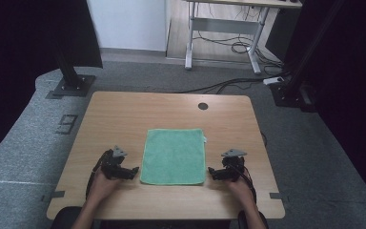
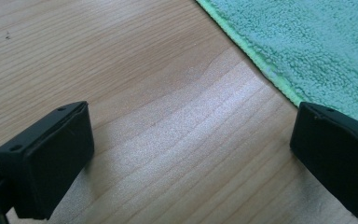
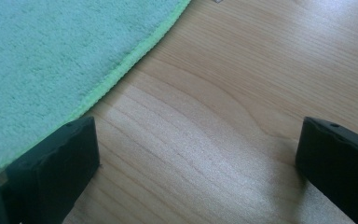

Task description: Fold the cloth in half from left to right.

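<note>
Green towel (image 1: pixel 174 156) flat, hand-held grippers flanking its edges, jaws apart

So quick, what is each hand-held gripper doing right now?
Left hand-held gripper: open, holding nothing, beside the green towel.
Right hand-held gripper: open, holding nothing.

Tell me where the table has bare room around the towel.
Bare wood runs from the green towel back to the cable hole, and along both side edges. The near corners are tight: left gripper and right gripper flank the towel.
</note>
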Tool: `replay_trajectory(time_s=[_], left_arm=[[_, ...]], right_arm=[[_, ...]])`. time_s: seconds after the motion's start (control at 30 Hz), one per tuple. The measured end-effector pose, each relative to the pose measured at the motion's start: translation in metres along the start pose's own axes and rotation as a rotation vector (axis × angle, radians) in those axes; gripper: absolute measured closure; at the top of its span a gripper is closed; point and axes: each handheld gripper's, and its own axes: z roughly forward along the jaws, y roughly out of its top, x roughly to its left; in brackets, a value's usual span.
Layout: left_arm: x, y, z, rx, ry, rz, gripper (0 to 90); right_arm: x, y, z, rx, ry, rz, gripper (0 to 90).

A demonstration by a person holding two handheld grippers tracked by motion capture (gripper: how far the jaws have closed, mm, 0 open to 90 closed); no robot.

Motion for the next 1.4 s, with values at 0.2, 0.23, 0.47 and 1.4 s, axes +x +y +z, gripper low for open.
replay_trajectory(time_s=[0.2,0.23,0.47,1.4], left_arm=[[0.000,0.001,0.001,0.000,0.004,-0.003,0.0],[0.000,0.002,0.001,0.001,0.005,-0.006,0.0],[-0.002,0.020,-0.001,-0.051,0.001,-0.012,0.6],[-0.032,0.023,0.017,-0.018,0.064,0.038,0.5]], right_arm=[[-0.001,0.000,-0.001,0.001,0.005,-0.002,0.0],[-0.002,0.000,-0.001,0.003,0.008,0.001,0.3],[0.002,0.008,-0.011,-0.040,0.026,0.017,1.0],[0.037,0.010,-0.004,0.090,0.037,-0.107,1.8]])
